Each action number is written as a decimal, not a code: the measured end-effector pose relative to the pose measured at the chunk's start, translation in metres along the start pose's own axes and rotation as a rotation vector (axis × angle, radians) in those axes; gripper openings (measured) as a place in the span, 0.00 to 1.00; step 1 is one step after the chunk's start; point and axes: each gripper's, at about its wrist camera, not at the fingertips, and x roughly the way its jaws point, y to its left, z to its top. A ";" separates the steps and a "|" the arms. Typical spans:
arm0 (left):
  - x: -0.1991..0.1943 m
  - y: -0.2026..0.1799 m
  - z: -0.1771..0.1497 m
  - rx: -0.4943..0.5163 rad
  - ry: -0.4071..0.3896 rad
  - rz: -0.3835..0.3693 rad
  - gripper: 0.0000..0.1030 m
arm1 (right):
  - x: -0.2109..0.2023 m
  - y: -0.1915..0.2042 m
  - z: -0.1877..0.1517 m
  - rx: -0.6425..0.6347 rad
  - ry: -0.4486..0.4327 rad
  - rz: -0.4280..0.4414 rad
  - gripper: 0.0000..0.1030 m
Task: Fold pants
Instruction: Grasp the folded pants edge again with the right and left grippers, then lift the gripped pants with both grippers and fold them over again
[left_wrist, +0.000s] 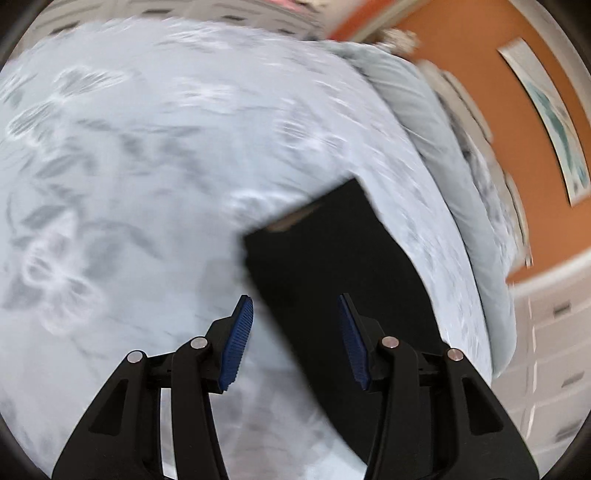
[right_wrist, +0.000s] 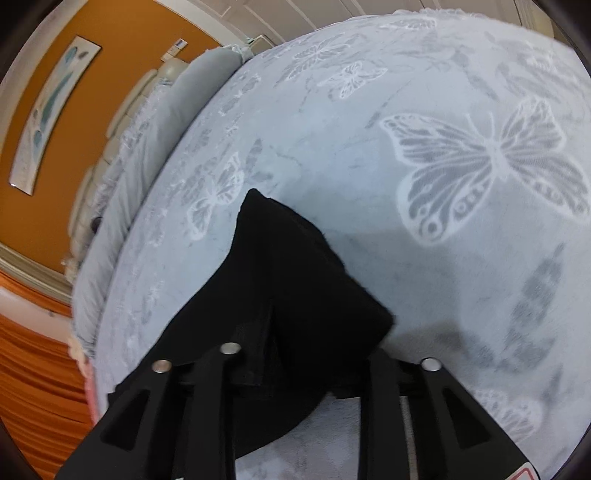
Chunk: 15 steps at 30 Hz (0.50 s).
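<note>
Closest to us in the left view are the two black arms of the left gripper, and its ribbed blue pads stand wide apart with nothing between them that they squeeze. Just past them lie the black cloth pants, spread on the pale blue bedspread with white and grey butterflies, close to the bed's edge on the side of the orange wall. In the right view the same black pants rise in a pointed hump right over the front of the right gripper. It looks like this gripper is lifting a part of the cloth, but its tips are buried under the black fabric, so I cannot tell if they are pinched together or not. I would guess the folding is partly done, since the pants look like a short, neat block in the left view, and at least one more fold seems to be left. The left view is smeared and fuzzy. The waist and leg ends are hard to pick out, because the cloth is all black. A long framed picture hangs on the wall.
</note>
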 end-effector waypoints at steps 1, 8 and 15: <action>0.001 0.008 0.004 -0.014 0.013 -0.011 0.45 | -0.001 0.001 -0.001 -0.011 -0.002 0.009 0.31; 0.030 0.031 0.011 -0.090 0.147 -0.197 0.59 | 0.006 0.043 -0.015 -0.138 -0.027 -0.031 0.78; 0.060 0.006 0.013 -0.059 0.112 -0.245 0.45 | 0.012 0.054 -0.020 -0.188 -0.054 -0.108 0.79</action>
